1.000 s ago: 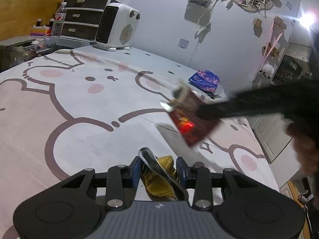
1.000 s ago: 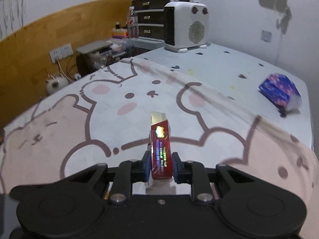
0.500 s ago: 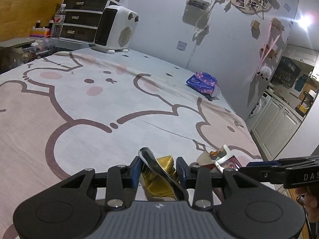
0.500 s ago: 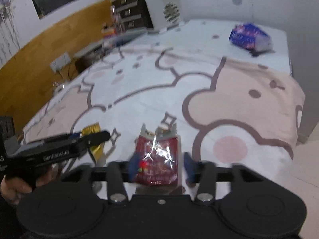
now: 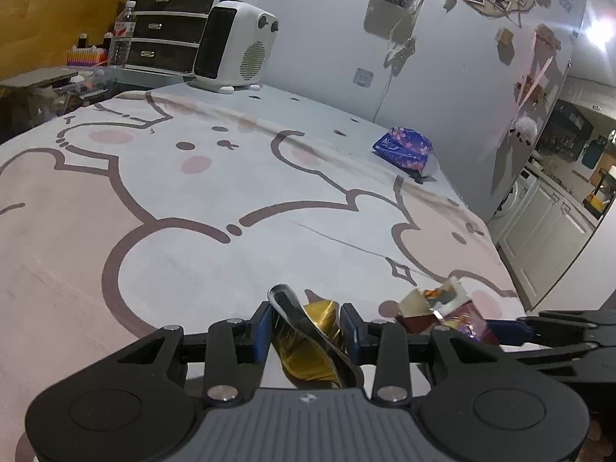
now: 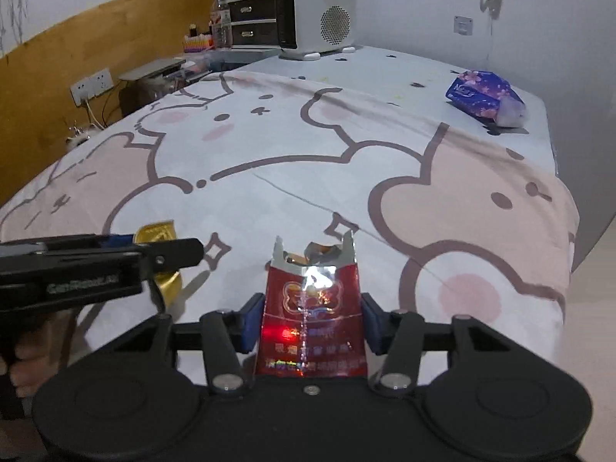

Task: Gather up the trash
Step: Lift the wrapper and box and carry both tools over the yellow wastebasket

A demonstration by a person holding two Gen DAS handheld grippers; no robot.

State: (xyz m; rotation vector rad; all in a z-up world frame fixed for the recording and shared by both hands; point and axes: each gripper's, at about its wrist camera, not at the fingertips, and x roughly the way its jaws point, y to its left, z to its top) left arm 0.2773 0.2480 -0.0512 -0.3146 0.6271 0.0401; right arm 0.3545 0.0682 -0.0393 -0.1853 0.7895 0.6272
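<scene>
The torn red packet (image 6: 311,313) lies flat on the bed (image 6: 269,161) near its front edge, directly between the jaws of the right gripper (image 6: 311,321), its long axis running straight ahead along the fingers and its ragged, foil-lined open end pointing away toward the far edge. The blue pads stand just off the packet's two long sides with slivers of gap showing, so the jaws look released around it rather than clenched; they have just been closing in a little, with the packet between them. Whether they press on it at all is hard to tell. From the left wrist view the same packet sits just to the right of the left gripper (image 5: 306,325), with the right gripper reaching in from the right edge, so the right hand is plainly the nearer one for it. The left gripper is clenched on a crumpled gold foil wrapper (image 5: 312,342), which bulges up between its pads and hangs low over the bed beside the packet. My judgement is that the coming move turns on this alignment: the packet is already centred and lengthwise in the right jaws, so a straight squeeze across its short axis should take it. Its red face carries a gold emblem and rows of Chinese characters too blurred to read. A blue flowered tissue pack (image 6: 486,97) near the bed's far right corner bears white lettering I cannot make out. The left gripper's side shows "GenRobot", partly blurred.
</scene>
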